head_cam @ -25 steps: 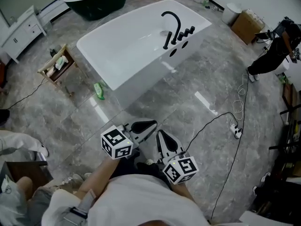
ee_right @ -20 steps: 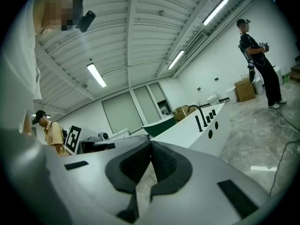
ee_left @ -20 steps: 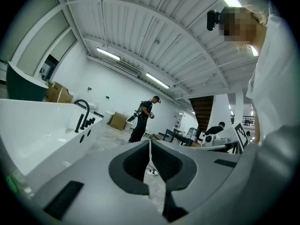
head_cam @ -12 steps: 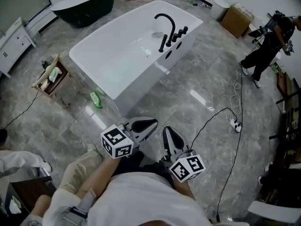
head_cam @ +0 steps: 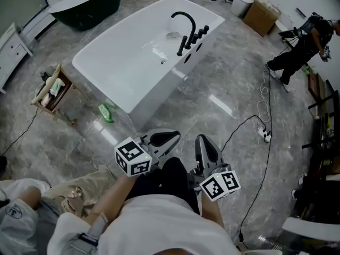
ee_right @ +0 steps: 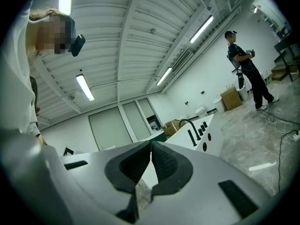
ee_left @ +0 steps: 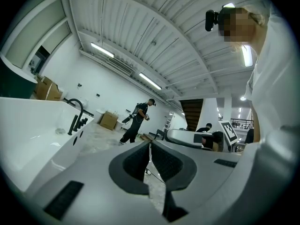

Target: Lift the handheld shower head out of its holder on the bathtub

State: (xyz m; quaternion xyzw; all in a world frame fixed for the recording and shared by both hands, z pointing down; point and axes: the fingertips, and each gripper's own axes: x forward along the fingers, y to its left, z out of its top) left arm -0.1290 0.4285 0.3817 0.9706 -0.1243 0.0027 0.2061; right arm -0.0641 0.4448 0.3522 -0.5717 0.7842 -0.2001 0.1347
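Bathtub lies ahead, crate at its left.

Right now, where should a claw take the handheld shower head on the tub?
Probably its slim upright shaft, above the base: the handheld shower head stands vertical at the near end of the black fittings on the bathtub rim. Come in level from the floor side, then lift straight up.

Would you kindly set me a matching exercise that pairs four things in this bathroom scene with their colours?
Things:
1 faucet
2 bathtub bearing it
3 bottle on the floor
4 cardboard box

Colours:
A green
B brown
C white
D black

Pairs: 1-D; 2-C; 3-A; 4-B
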